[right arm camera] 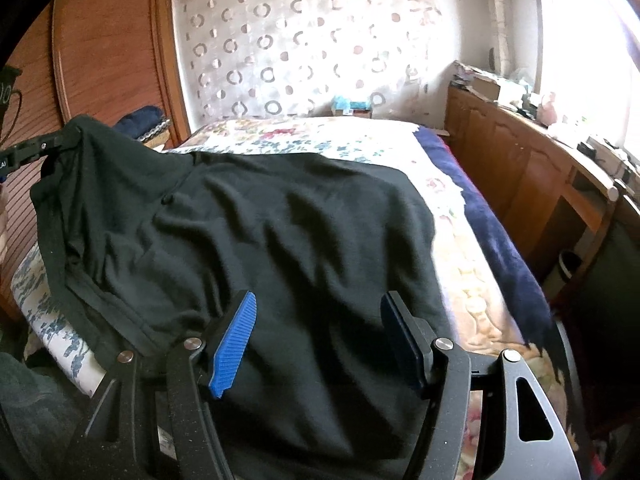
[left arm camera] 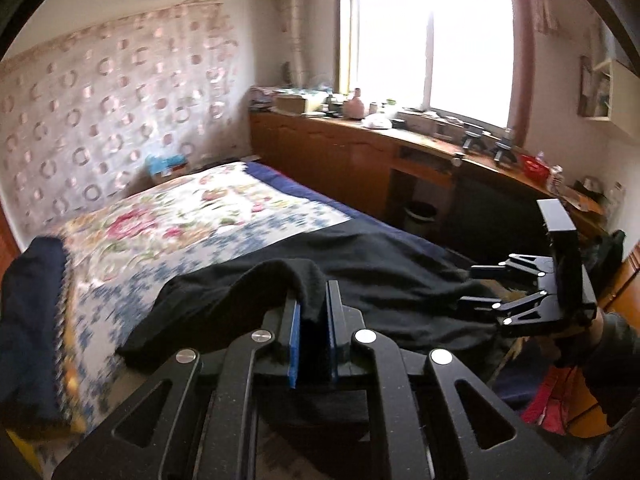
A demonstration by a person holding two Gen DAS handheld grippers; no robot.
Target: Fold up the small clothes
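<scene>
Between the blue pads of the left gripper (left arm camera: 314, 312) a bunched fold of the black garment (right arm camera: 248, 220) is pinched tight and lifted off the floral bedspread (left arm camera: 192, 216). The right gripper (right arm camera: 320, 340) hangs over the cloth's near side with its jaws apart and nothing between them. Most of the garment is draped across the bed, rumpled. It looks soft, light and limp, likely fleece or knit, so it should sag and crease freely; a hem corner or seam edge seems the surest place to take hold.
</scene>
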